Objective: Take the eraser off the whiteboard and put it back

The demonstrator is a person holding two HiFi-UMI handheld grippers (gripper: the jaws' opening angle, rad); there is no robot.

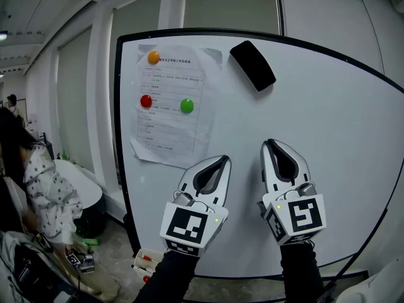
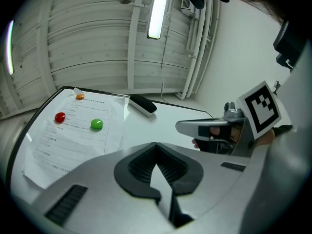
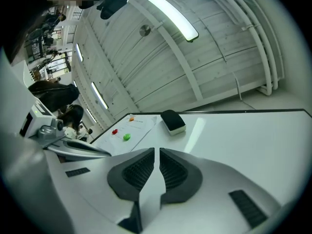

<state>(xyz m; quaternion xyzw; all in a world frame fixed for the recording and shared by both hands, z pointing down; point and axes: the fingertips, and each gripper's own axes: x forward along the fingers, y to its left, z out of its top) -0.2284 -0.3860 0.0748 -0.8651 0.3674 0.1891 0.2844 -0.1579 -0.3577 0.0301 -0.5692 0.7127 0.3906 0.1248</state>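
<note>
The black eraser (image 1: pixel 252 65) sits on the whiteboard (image 1: pixel 328 125) at twelve o'clock from my right gripper (image 1: pixel 273 147). That gripper and my left gripper (image 1: pixel 218 164) are both clenched and empty. I judge the eraser light, stiff-backed and probably magnetic; I'd pinch its long sides.

Upright whiteboard (image 1: pixel 328 144) with black eraser (image 1: pixel 252 65), paper sheet (image 1: pixel 173 115) under three magnets (image 1: pixel 187 105).
</note>
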